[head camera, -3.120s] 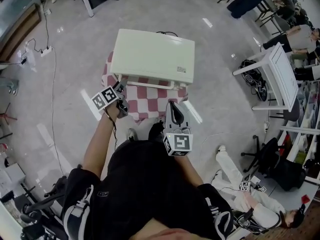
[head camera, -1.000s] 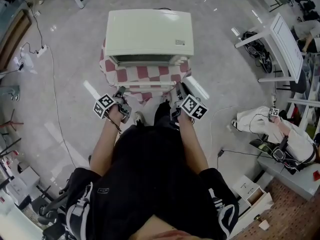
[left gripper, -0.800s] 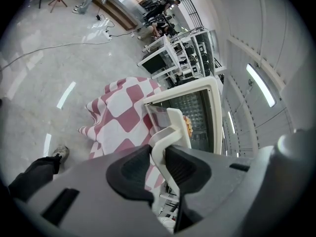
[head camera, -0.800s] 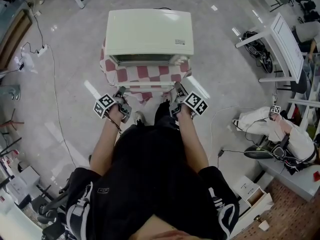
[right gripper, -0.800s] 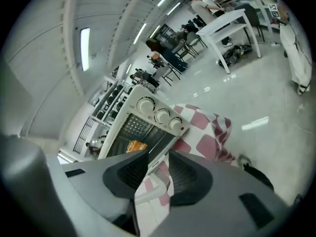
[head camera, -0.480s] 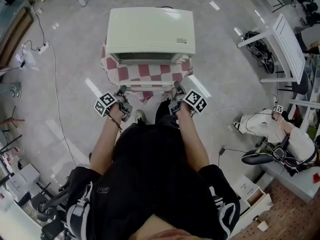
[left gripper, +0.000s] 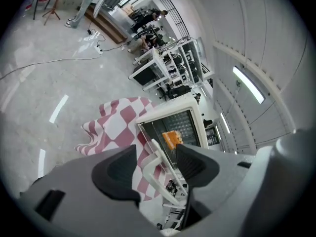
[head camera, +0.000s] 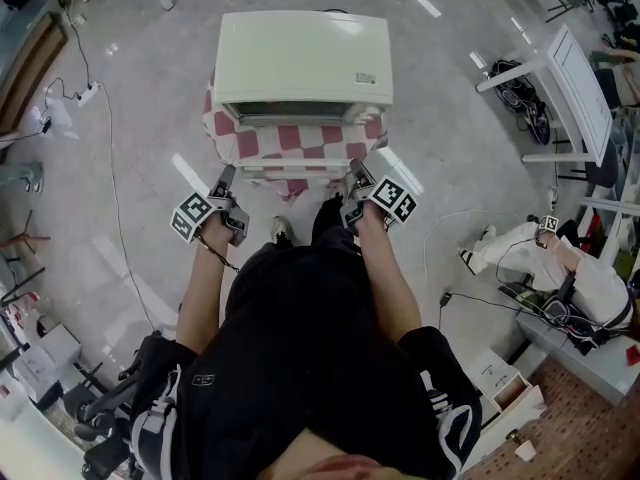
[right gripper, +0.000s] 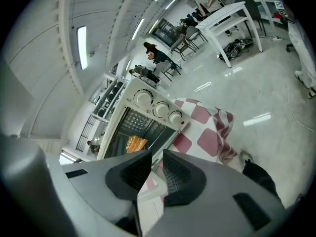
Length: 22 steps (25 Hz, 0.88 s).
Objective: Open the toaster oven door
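**Item 1:** toaster oven (head camera: 305,63), cream, standing on a checked cloth (left gripper: 116,127). Its door is dropped open and its 3 knobs (right gripper: 160,110) face out.
**Contents:** 1 orange object (left gripper: 171,138), possibly food.
**Left gripper** (head camera: 222,176): jaws just opened and spread wide. The door handle (left gripper: 157,157) lies in the gap, with both pads clear of it.
**Right gripper** (head camera: 354,172): jaws just closed in, pinching that handle's right end.

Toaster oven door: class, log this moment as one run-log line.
toaster oven: open, orange item inside | left tongs: just opened wide, astride door handle, not gripping | right tongs: just closed, clamped on door handle
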{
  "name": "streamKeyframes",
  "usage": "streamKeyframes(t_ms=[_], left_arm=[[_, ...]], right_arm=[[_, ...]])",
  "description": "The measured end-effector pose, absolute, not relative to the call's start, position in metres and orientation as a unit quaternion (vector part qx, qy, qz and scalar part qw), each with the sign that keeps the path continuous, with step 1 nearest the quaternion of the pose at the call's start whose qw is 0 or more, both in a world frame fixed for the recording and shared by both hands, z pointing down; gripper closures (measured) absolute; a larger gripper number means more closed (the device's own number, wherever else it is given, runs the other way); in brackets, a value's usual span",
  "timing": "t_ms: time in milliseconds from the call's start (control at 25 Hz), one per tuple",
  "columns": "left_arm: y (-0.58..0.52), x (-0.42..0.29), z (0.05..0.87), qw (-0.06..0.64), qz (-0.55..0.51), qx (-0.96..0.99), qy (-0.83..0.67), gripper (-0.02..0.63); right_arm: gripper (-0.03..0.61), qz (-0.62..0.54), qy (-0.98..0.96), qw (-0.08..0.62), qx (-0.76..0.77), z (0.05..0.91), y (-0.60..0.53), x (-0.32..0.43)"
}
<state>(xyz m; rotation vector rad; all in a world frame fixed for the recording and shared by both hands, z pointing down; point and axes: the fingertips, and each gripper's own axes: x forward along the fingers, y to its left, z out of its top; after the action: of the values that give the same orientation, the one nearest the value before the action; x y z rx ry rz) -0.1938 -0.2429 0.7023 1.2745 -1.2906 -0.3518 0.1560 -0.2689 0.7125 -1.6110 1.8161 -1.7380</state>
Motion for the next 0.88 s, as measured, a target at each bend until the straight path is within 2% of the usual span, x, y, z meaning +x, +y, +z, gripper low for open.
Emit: streamKeyframes(t_ms=[200, 240, 280, 320, 680, 880], left_arm=[[-0.266, -0.195, 0.719, 0.618, -0.143, 0.549, -0.545, 0.365], [-0.266, -0.194, 0.723, 0.622, -0.138, 0.544, -0.546, 0.399], [-0.266, -0.194, 0.726, 0.624, -0.132, 0.54, -0.549, 0.481], [-0.264, -0.193, 0.728, 0.625, -0.125, 0.537, -0.552, 0.531], [-0.243, -0.193, 0.755, 0.64, -0.099, 0.519, -0.558, 0.558], [-0.227, -0.193, 0.786, 0.652, -0.064, 0.51, -0.558, 0.553]], right_arm=[[0.491, -0.582, 0.605, 0.072, -0.538, 0.715, -0.265, 0.155], [0.491, -0.583, 0.604, 0.069, -0.538, 0.717, -0.264, 0.155], [0.492, -0.585, 0.603, 0.065, -0.539, 0.719, -0.262, 0.155], [0.494, -0.587, 0.601, 0.062, -0.539, 0.722, -0.261, 0.155], [0.503, -0.613, 0.577, 0.044, -0.537, 0.752, -0.239, 0.155], [0.506, -0.623, 0.561, 0.015, -0.545, 0.782, -0.223, 0.153]])
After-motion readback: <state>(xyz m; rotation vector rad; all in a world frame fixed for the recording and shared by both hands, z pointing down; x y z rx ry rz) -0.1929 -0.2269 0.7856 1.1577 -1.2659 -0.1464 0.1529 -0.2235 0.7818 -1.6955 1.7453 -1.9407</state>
